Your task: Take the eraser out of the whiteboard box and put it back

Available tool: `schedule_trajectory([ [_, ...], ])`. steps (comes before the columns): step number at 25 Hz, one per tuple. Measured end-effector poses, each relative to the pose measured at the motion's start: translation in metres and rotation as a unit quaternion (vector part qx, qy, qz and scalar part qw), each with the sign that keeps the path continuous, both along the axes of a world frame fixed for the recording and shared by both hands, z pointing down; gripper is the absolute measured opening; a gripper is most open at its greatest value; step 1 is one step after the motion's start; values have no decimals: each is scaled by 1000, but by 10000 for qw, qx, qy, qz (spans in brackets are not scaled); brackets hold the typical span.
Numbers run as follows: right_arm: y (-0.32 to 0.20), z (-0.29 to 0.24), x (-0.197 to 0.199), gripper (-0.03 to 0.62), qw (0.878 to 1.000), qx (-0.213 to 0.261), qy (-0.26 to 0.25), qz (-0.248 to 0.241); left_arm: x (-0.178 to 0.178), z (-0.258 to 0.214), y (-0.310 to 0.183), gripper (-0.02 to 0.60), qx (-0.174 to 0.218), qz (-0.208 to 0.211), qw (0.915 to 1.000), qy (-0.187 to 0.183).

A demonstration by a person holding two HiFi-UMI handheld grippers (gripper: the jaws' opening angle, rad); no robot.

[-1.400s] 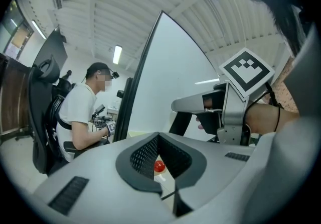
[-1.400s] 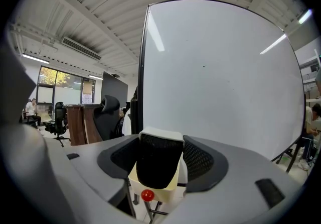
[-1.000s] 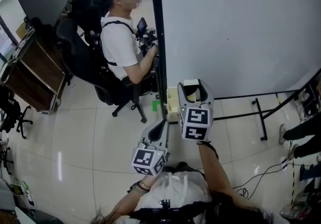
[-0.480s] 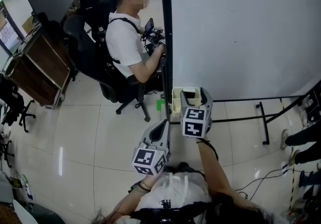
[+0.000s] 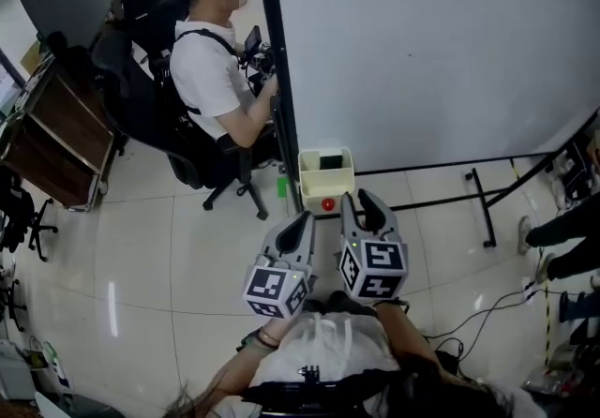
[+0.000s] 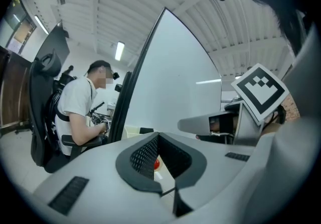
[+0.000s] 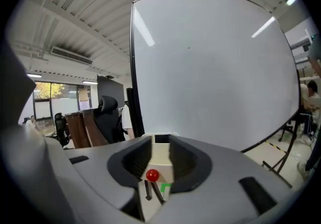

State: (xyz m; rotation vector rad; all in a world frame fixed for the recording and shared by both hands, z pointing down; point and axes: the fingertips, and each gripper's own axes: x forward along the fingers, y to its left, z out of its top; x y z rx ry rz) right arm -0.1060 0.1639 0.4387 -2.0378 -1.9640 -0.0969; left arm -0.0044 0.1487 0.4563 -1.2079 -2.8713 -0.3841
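Half-open, empty right hand-held gripper point(image 5: 361, 204), closing

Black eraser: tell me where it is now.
Head view, centre: the black eraser lies inside the cream plastic box at the bottom-left corner of the whiteboard.

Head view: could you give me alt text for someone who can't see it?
Seen from above, the left tongs and right tongs point at a cream box at a whiteboard's foot, with a dark eraser inside. The right tongs, empty, have just been closing. A person in white sits at upper left.
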Motion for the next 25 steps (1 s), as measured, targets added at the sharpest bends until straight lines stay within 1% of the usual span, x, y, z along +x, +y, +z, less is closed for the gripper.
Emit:
schedule_trajectory([
  [1,-5,1,-1,37,9999,-20,137,44,-3,0,-1,-14,4,37,10000,-7],
  [2,-8,3,-1,17,9997,-16,238,51,-6,0,-2,-14,9,72,10000,-10],
  [8,-11,0,-3,17,9999,9,154,-1,-13,0,-7,-14,10,126,9999,-17],
  [17,-9,0,20,16,9994,23,-138,-325,2,-3,-8,-14,-34,-70,10000,4],
  [21,-9,-2,28,17,9991,34,-123,-417,9,-4,-8,-14,-34,-157,9999,1],
  [25,-9,-4,30,17,9990,29,-110,-431,10,-3,-8,-14,-31,-157,9999,-1],
])
